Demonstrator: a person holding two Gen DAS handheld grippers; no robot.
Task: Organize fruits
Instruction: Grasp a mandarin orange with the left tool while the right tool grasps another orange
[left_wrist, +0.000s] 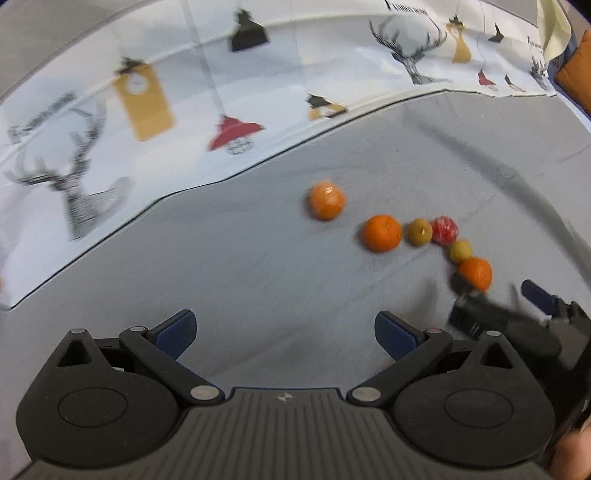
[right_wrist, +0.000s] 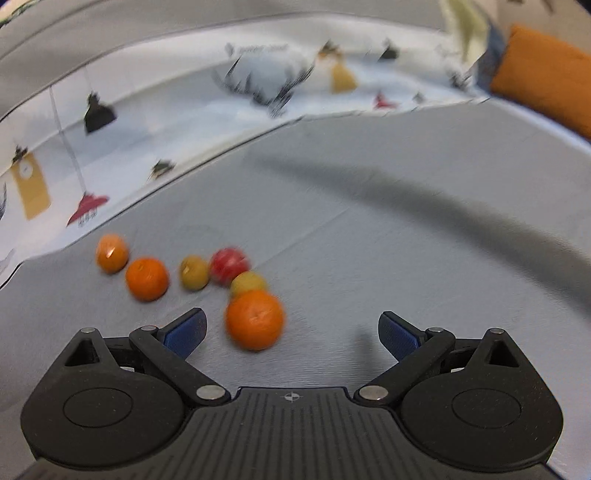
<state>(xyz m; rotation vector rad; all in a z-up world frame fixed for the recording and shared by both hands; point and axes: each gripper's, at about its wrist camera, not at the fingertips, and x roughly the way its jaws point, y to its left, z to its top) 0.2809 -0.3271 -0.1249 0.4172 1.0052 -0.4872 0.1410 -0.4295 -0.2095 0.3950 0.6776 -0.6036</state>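
Note:
Several small fruits lie in a curved row on a grey cloth (left_wrist: 258, 258). In the left wrist view: an orange (left_wrist: 327, 200), a second orange (left_wrist: 382, 233), a yellow-green fruit (left_wrist: 420, 231), a red fruit (left_wrist: 444, 230), another yellow-green fruit (left_wrist: 460, 250) and a third orange (left_wrist: 476, 272). My left gripper (left_wrist: 284, 330) is open and empty, well short of the row. My right gripper (right_wrist: 291, 330) is open; the nearest orange (right_wrist: 255, 319) lies on the cloth between its fingers, nearer the left one. The right gripper also shows in the left wrist view (left_wrist: 498, 299).
A white cloth printed with deer and lamps (left_wrist: 147, 110) lies beyond the grey cloth, its edge running behind the fruits. An orange cushion (right_wrist: 546, 74) sits at the far right. The views are motion-blurred.

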